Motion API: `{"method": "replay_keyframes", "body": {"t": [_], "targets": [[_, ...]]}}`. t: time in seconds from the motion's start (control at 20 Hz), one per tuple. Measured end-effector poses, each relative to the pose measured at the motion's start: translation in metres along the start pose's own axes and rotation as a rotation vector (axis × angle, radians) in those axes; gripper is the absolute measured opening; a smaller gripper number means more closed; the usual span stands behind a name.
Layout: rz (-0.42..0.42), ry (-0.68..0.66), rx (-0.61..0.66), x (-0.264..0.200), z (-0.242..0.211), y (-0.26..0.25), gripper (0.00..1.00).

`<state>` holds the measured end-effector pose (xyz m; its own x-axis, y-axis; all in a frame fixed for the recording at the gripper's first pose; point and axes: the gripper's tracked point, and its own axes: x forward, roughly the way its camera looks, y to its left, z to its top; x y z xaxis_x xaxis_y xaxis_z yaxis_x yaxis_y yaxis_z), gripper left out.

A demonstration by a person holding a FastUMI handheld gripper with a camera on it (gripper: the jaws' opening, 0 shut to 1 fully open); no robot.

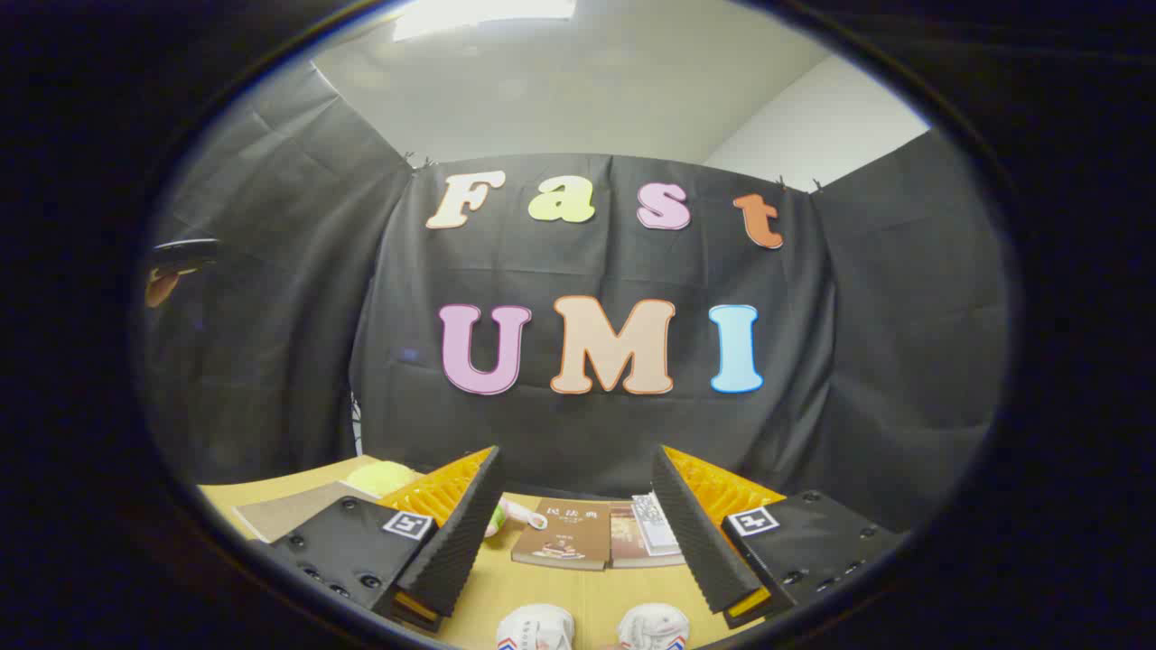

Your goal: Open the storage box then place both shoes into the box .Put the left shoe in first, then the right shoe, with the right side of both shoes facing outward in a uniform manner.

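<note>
two white shoes (pixel 591 629) sit side by side on the worktop (pixel 578 591), low between the fingers of the tongs (pixel 576 528), which gape wide and hold nothing. books (pixel 591 534) lie just beyond. likely the opening step; next calls for finding the storage box.

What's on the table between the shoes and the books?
Bare tabletop, in the gripper view: the shoes lie between the open tongs, the books beyond.
</note>
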<state>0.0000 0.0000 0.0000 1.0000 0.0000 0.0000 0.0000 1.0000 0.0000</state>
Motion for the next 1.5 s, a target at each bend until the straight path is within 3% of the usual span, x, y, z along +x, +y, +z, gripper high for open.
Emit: {"method": "replay_keyframes", "body": {"t": [1.5], "targets": [[0.053, -0.013, 0.050, -0.004, 0.006, 0.003, 1.00]]}}
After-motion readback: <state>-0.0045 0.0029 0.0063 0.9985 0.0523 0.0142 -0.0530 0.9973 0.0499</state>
